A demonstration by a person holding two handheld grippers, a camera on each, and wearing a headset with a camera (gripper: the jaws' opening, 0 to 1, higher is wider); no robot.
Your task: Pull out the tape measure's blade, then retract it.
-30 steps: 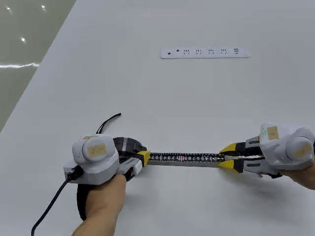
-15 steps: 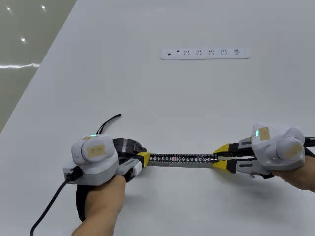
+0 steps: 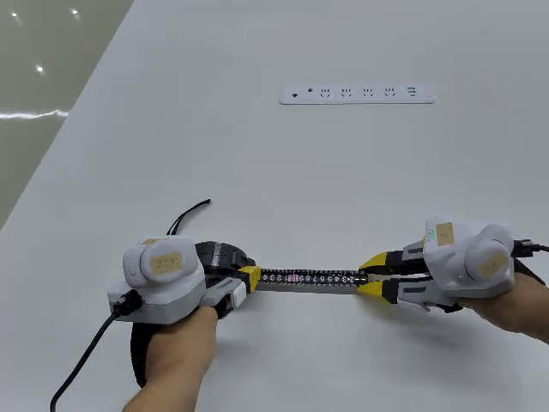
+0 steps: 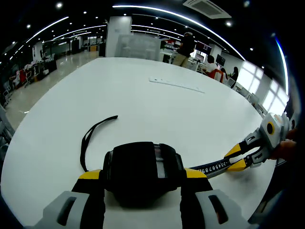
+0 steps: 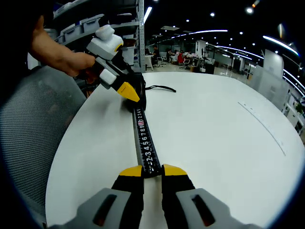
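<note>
- which step?
- blade out, well apart from the power strip; left gripper clamps the tape measure, right gripper pinches the blade's tip.
- next?
- retract, i judge: ease the tip back, straight.

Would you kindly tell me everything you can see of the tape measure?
The tape measure is black and plastic-looking, held between the left gripper's yellow-tipped jaws, close to the white table. Its dark blade with pale numerals is pulled out straight, and the right gripper pinches its end. A black strap loops from it across the table.
</note>
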